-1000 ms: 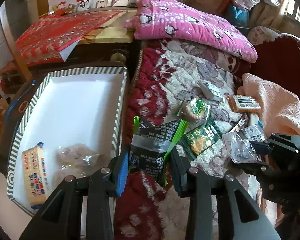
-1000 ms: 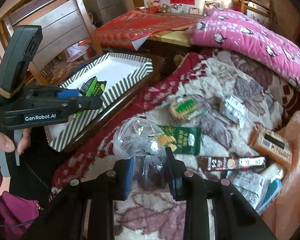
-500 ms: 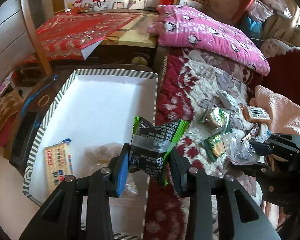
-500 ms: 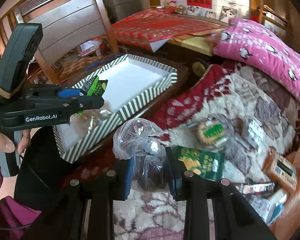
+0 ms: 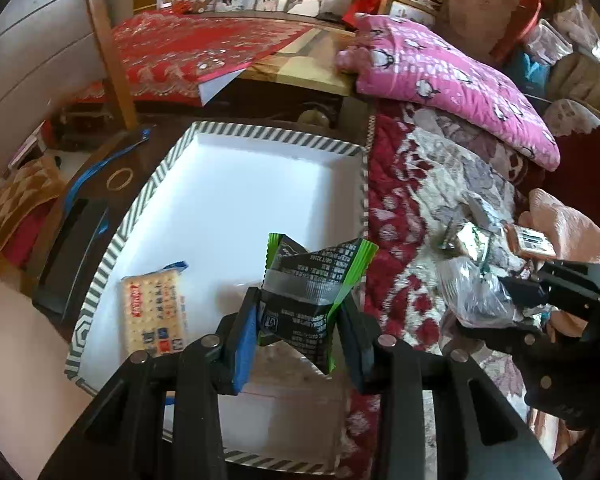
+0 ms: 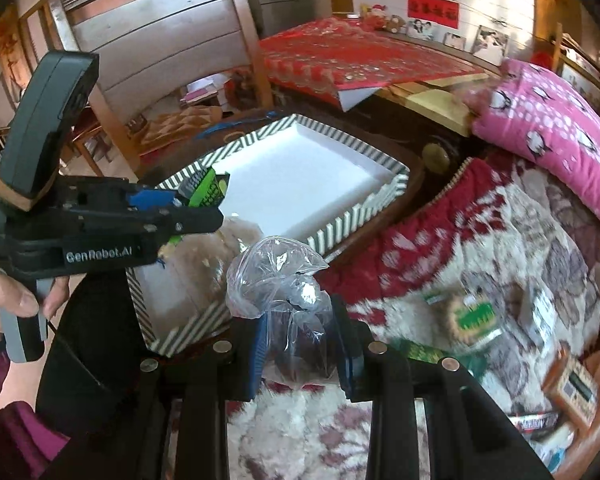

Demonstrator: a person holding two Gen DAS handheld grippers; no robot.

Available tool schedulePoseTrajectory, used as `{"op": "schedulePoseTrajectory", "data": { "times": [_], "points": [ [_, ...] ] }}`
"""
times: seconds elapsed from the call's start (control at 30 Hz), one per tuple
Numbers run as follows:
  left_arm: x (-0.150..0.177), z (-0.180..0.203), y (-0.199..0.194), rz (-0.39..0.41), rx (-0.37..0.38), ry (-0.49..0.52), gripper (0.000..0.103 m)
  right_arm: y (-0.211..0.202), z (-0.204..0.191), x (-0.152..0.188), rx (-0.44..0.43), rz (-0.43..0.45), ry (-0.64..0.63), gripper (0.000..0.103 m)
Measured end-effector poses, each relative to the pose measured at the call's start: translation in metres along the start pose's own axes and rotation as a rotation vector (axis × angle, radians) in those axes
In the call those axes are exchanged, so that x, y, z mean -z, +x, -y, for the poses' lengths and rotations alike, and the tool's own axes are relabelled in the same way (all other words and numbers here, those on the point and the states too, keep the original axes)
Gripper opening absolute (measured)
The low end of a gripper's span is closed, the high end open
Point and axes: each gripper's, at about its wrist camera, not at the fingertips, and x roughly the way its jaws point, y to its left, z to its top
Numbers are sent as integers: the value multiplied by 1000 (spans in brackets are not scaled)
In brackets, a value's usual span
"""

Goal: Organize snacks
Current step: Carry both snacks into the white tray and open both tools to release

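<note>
The left gripper (image 5: 300, 324) was clamped on a black-and-green snack packet (image 5: 314, 284), its fingers level and pointing forward. The right gripper (image 6: 304, 340) pinched a knotted clear plastic bag (image 6: 284, 280) between its pads. The person's left hand (image 6: 10, 300) wrapped the left gripper's handle, fingers on the trigger.

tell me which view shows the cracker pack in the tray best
The left wrist view: the cracker pack lies flat and fully visible in the striped tray. In the right wrist view, the left hand-held gripper hides that corner.
</note>
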Motion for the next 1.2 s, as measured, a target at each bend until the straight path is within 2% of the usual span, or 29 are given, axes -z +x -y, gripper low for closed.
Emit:
{"op": "schedulePoseTrajectory", "data": {
  "times": [0.57, 0.9, 0.97, 1.03, 1.13, 1.2],
  "points": [
    [-5, -60, 21, -34, -71, -128, 36, 67, -25, -65, -50, -26, -73, 31],
    [-10, -74, 44, -67, -90, -166, 37, 118, -16, -81, -40, -87, -30, 31],
    [-10, -75, 46, -69, -91, -187, 39, 124, -10, -79, -44, -89, -2, 31],
    [-10, -78, 47, -66, -94, -208, 50, 123, -6, -79, -50, -68, 30, 32],
    [-9, -80, 44, -54, -115, -222, 63, 114, -1, -77, -59, -28, 71, 40],
    [-9, -78, 40, -46, -124, -225, 65, 105, -2, -77, -64, 0, 67, 46]
  ]
}}
